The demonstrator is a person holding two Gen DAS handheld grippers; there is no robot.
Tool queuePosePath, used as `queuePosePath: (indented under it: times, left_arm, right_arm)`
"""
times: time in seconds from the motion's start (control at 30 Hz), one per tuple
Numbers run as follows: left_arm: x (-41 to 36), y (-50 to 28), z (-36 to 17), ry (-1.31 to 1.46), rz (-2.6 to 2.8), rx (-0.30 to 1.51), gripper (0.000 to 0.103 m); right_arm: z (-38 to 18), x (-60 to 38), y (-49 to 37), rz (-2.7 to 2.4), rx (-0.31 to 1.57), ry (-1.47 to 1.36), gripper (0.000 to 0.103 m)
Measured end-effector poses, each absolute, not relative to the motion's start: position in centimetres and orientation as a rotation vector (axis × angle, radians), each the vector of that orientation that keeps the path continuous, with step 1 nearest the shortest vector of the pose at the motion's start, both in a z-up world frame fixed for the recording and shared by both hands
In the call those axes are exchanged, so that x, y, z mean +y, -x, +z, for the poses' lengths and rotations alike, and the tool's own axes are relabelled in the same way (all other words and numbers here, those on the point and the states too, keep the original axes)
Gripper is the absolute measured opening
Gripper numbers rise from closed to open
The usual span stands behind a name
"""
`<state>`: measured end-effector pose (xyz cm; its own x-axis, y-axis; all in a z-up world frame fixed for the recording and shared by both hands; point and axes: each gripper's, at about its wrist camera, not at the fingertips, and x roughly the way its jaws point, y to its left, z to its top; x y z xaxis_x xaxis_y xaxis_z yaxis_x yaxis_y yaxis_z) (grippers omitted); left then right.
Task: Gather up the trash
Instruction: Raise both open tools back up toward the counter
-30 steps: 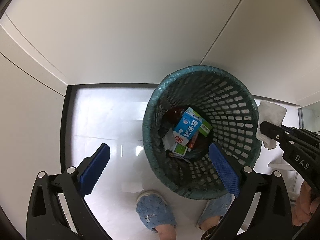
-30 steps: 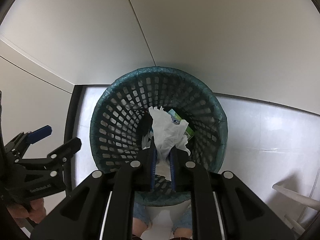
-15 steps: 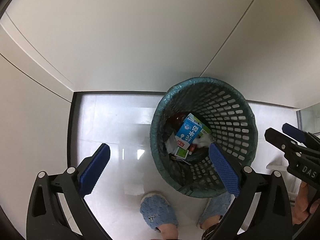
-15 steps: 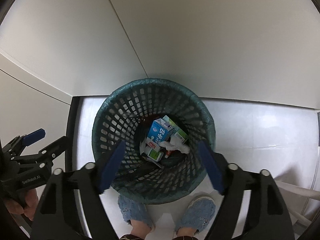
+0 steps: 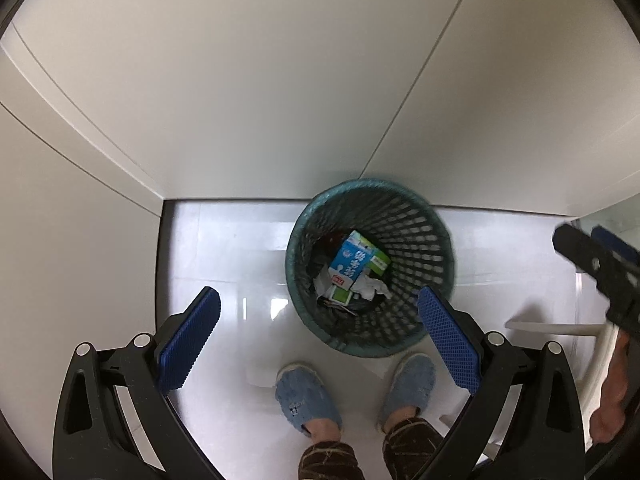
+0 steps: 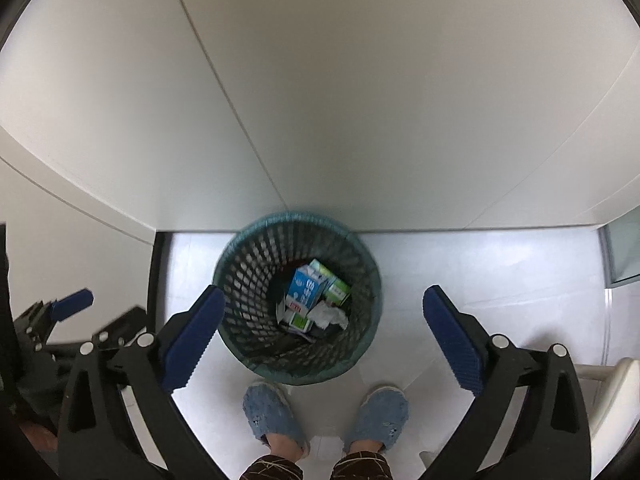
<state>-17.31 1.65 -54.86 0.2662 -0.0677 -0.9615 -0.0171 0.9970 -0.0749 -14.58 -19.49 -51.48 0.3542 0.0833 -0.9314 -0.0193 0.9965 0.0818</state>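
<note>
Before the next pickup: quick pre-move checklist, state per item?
1. Right gripper empty: ok. Its jaws have just been opening, and nothing sits between the blue pads.
2. Left gripper open and empty: ok.
3. Crumpled tissue inside the basket: ok, lying beside the blue carton.
4. Basket upright on the floor: ok, standing against the wall.
5. Both grippers above the basket rim: ok, neither touching it.
6. More trash on the floor: cannot tell. Only bare tile shows around the slippers, and the rest of the room is out of view.
</note>
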Motion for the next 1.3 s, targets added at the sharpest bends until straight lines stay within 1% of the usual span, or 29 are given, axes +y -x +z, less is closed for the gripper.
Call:
queuePosePath:
  times: [0.1,0.5,0.9,1.03,1.3]
  left_arm:
    - [1.7,17.6,-51.2,0.069,-0.012,1.273,0.097]
    - [3.6,17.4,-36.0,0.185,0.007,1.203,0.097]
    - [3.4,17.2,-19.5,0.095,-0.001,1.051,0.097]
    - [4.1,16.7,-15.0,0.103,-0.005,0.991,0.097]
    - [4.5,14.7,-8.0,0.081,-0.025,0.908,0.097]
  right_arm:
    - [-48.0,-19.6,14.3,0.074,1.19,-0.058,0.095]
    - [-32.6,-19.8,15.9,0.063,1.069,0.01,0.095]
    - [-17.9,-20.2,16.6,-0.001,0.959,-0.005,0.095]
    - [-13.1,-20.4,16.6,-0.029,0.884,-0.004,0.095]
    - [-6.1,-21.1,16.0,-0.078,0.758,-0.016,0.095]
